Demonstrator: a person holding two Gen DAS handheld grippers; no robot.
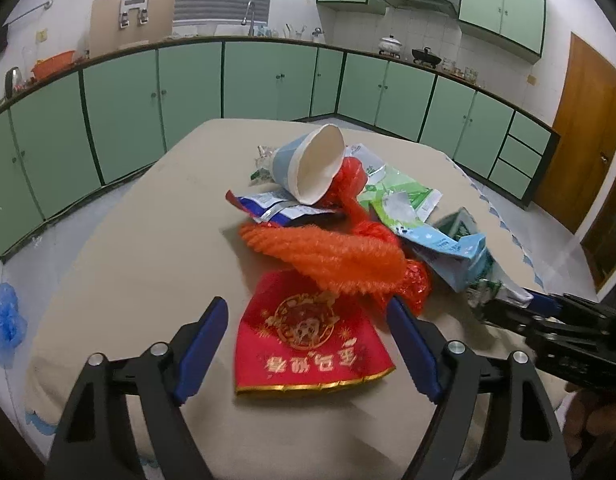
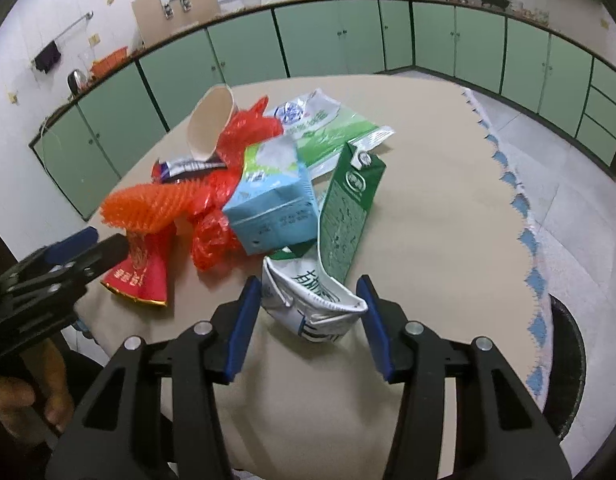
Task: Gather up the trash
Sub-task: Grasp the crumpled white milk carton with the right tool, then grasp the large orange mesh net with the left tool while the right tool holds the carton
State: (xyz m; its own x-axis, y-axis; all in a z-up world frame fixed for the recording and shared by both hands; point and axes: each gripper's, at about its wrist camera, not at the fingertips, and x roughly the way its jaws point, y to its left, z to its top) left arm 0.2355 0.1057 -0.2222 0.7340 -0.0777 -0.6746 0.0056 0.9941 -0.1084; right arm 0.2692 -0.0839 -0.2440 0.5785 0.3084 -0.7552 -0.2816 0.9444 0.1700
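Note:
A heap of trash lies on a beige table [image 1: 127,248]. My left gripper [image 1: 308,316] is open with its jaws on either side of a red gold-printed packet [image 1: 308,344]; an orange foam net [image 1: 328,252] lies just beyond. My right gripper [image 2: 310,300] is open around a crushed white carton [image 2: 312,300]. Behind the carton stand a green milk carton [image 2: 348,216], a light blue carton [image 2: 271,200], red plastic wrap [image 2: 243,132] and a tipped paper cup [image 2: 209,124]. The cup [image 1: 312,164] also shows in the left wrist view.
Green kitchen cabinets [image 1: 155,96] ring the room. A black bin [image 2: 564,364] stands right of the table. A blue plastic bag [image 1: 3,320] lies on the floor at left. A brown door [image 1: 588,128] is at far right. The table's edge [image 2: 524,240] has a blue-patterned trim.

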